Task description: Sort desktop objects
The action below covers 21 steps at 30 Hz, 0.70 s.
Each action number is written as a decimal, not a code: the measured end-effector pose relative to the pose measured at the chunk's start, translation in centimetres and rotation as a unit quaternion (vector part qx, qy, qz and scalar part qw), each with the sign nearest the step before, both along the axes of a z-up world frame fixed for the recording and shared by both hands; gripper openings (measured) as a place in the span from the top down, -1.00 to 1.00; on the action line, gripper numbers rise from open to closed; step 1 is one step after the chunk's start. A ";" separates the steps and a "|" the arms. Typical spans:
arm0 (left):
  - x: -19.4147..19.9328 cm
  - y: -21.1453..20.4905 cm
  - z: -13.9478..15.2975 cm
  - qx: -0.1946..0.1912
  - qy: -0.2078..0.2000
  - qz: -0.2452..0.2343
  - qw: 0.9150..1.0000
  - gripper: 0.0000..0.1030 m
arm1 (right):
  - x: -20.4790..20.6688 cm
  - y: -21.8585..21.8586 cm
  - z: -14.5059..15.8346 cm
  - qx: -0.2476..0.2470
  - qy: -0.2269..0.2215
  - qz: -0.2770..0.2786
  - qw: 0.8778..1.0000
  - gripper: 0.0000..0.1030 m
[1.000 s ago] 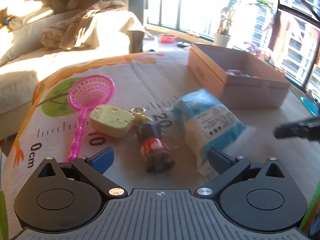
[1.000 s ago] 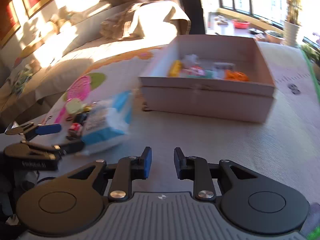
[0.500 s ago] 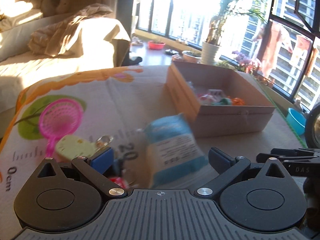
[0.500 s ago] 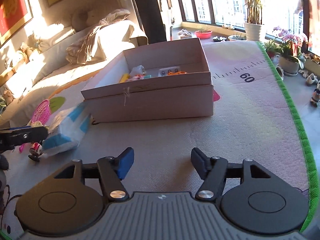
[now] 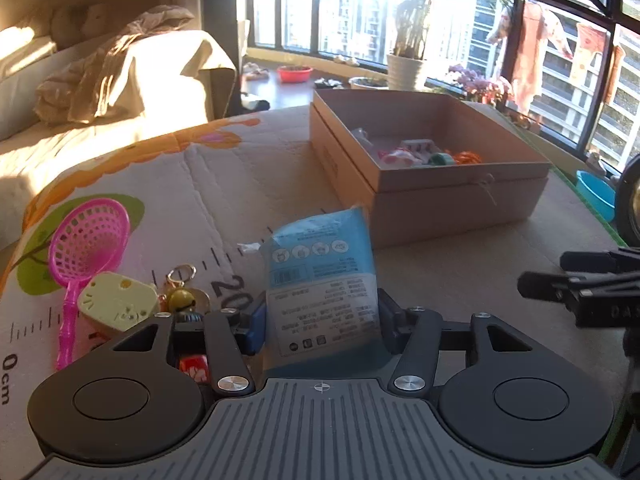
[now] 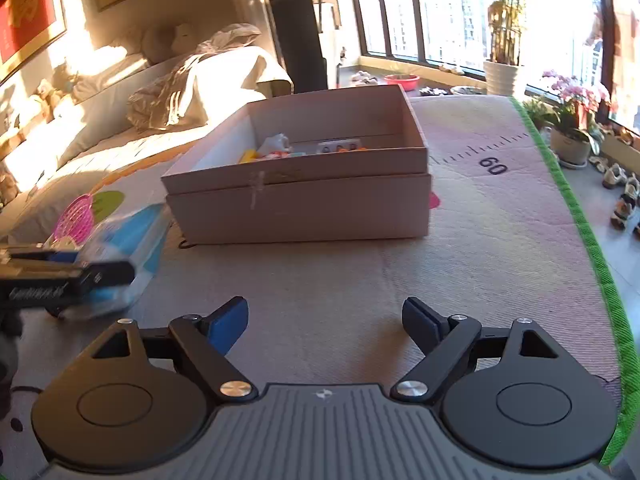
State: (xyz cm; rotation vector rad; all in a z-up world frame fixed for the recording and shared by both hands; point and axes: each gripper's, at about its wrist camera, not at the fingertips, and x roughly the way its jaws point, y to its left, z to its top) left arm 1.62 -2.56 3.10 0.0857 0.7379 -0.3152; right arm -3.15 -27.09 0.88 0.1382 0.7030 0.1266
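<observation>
Blue tissue pack (image 5: pixel 322 284) sits upright btwn the left gripper (image 5: pixel 320 320) pads, jaws closing on it, both pads at its sides. Just left of that gripper: pink strainer (image 5: pixel 86 240), pale yellow toy (image 5: pixel 116 302) and a keychain w/ bell (image 5: pixel 182 294); cardboard box (image 5: pixel 448 196) ahead-right holds small colourful bits, hard to tell apart. Right gripper (image 6: pixel 325 326) hangs over bare mat (image 6: pixel 460 248), jaws opening, nothing btwn them.
</observation>
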 end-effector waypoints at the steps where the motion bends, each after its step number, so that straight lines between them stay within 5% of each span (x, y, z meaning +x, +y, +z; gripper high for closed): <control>1: -0.6 -0.2 0.0 -0.003 0.002 -0.011 1.000 -0.13 | 0.0 -0.3 0.0 0.001 0.001 -0.007 1.000 -0.65; 8: -3.9 -3.5 -0.1 -0.037 0.020 -0.132 0.990 -0.20 | 0.2 -1.7 0.3 0.007 0.012 -0.044 0.999 -0.67; 12: -5.1 -4.6 0.0 -0.041 0.009 -0.169 0.985 -0.71 | 0.2 -2.0 0.7 0.003 0.004 -0.055 0.998 -0.68; 18: -5.6 -2.4 1.4 -0.026 -0.048 -0.113 0.992 -0.98 | 2.3 -2.4 2.7 -0.011 -0.029 -0.071 0.997 -0.79; 21: -4.7 -0.8 0.9 -0.005 -0.035 -0.056 0.998 -0.99 | 4.3 -2.3 3.1 0.010 -0.033 -0.070 0.997 -0.87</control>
